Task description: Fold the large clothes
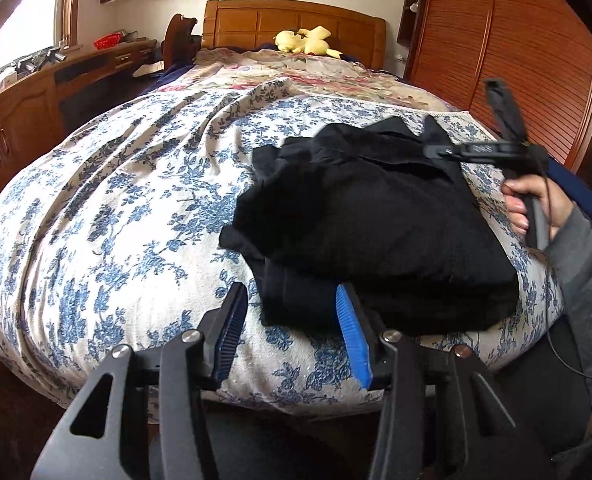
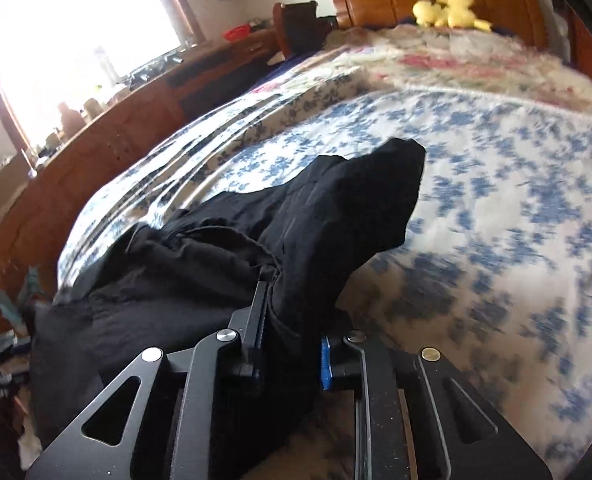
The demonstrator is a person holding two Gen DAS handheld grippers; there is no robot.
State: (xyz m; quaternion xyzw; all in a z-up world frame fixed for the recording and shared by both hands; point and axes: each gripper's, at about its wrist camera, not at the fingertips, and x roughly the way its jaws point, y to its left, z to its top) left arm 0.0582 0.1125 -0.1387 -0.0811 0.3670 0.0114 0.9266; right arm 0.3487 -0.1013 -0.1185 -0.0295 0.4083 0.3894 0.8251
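While bunched on the bed (image 1: 116, 200), black garment (image 2: 224, 264) pinched in right gripper (image 2: 292, 344) jaws

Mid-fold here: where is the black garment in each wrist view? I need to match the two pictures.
Left wrist view: the black garment lies bunched right of centre on the floral bedspread, just beyond the left gripper, whose open jaws hold nothing.
Right wrist view: the black garment fills centre and lower left, a fold clamped in the right gripper.
Shared landmark: the yellow plush toy by the headboard.
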